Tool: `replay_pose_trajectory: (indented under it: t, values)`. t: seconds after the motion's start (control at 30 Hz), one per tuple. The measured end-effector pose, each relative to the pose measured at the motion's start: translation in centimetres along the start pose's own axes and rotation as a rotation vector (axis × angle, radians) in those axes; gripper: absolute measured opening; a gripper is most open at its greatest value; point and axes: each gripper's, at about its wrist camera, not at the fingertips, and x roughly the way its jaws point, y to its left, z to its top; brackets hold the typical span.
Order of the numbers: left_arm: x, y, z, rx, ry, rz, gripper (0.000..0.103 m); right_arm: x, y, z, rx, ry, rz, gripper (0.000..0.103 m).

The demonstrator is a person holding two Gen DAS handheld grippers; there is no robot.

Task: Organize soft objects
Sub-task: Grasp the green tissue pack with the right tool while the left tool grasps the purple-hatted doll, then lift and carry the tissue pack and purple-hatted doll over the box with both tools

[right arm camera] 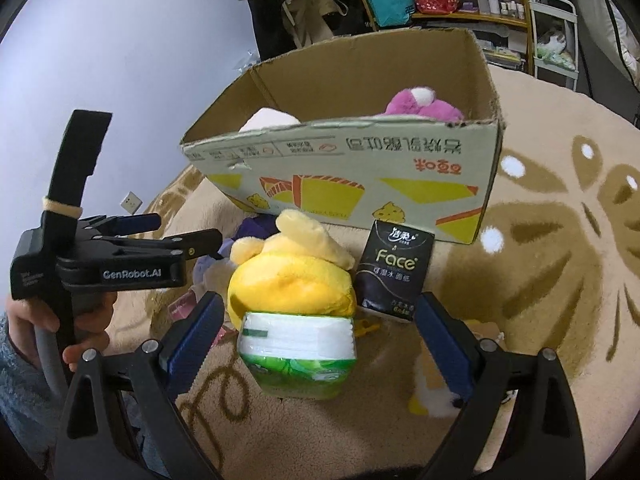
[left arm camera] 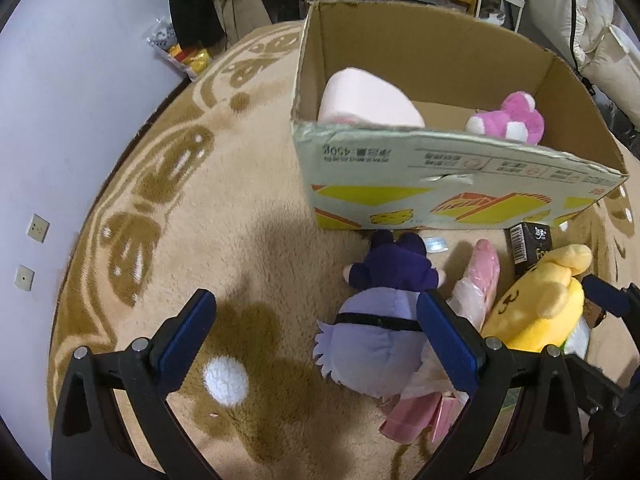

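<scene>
An open cardboard box (left arm camera: 460, 184) (right arm camera: 360, 168) stands on the carpet and holds a pale pink cushion (left arm camera: 368, 98) and a pink plush (left arm camera: 508, 118) (right arm camera: 420, 106). A purple plush (left arm camera: 380, 320) lies face down in front of the box, beside my open left gripper (left arm camera: 316, 336), whose right finger touches its side. A yellow plush (left arm camera: 540, 300) (right arm camera: 292, 272) lies to its right, leaning on a green tissue pack (right arm camera: 300, 352). My right gripper (right arm camera: 320, 340) is open with the green pack between its fingers, not touching.
A black tissue pack (right arm camera: 394, 270) (left arm camera: 530, 248) stands by the box. A pink plastic-wrapped item (left arm camera: 476, 292) lies between the two plushes. The left gripper body (right arm camera: 120, 256) shows in the right wrist view. Shelves, bags and hanging coats stand behind the round beige carpet (left arm camera: 224, 240).
</scene>
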Motion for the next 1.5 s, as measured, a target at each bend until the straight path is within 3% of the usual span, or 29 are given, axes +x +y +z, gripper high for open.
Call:
replay_pose_trajectory:
  t: [0.27, 0.43, 0.53, 0.73, 0.87, 1.03, 1.13, 1.2, 1.3, 1.5]
  values:
    - [1.5, -0.4, -0.1, -0.005, 0.043, -0.034, 0.100, 1.3, -0.1, -0.3, -0.005, 0.039, 0.020, 0.086]
    - [2.4, -0.5, 0.0, -0.008, 0.072, -0.080, 0.100, 1.3, 0.1, -0.5, -0.007, 0.049, 0.045, 0.065]
    - [2.7, -0.7, -0.1, -0.012, 0.082, -0.099, 0.100, 1.3, 0.1, -0.6, -0.009, 0.049, 0.049, 0.057]
    - [4.1, -0.5, -0.1, -0.054, 0.128, -0.171, 0.100, 1.1, 0.0, -0.7, 0.001, 0.049, 0.052, 0.056]
    - [4.3, -0.6, -0.2, -0.059, 0.129, -0.178, 0.099, 0.8, -0.3, -0.9, 0.010, 0.049, 0.055, 0.056]
    - [4.8, -0.6, -0.4, -0.082, 0.154, -0.227, 0.089, 0.8, -0.5, -1.0, 0.015, 0.053, 0.053, 0.056]
    - [4.8, -0.8, -0.7, -0.082, 0.157, -0.247, 0.077, 0.7, -0.7, -1.0, 0.019, 0.055, 0.056, 0.056]
    - [4.7, -1.1, -0.8, -0.081, 0.159, -0.268, 0.056, 0.6, -0.7, -1.1, 0.020, 0.057, 0.056, 0.056]
    - [4.5, -1.6, -0.7, -0.093, 0.165, -0.328, 0.052, 0.4, -0.7, -1.2, 0.020, 0.052, 0.054, 0.056]
    - [3.1, -2.2, -1.2, -0.066, 0.135, -0.255, 0.051, -1.0, -0.5, -1.3, 0.007, 0.012, 0.026, 0.056]
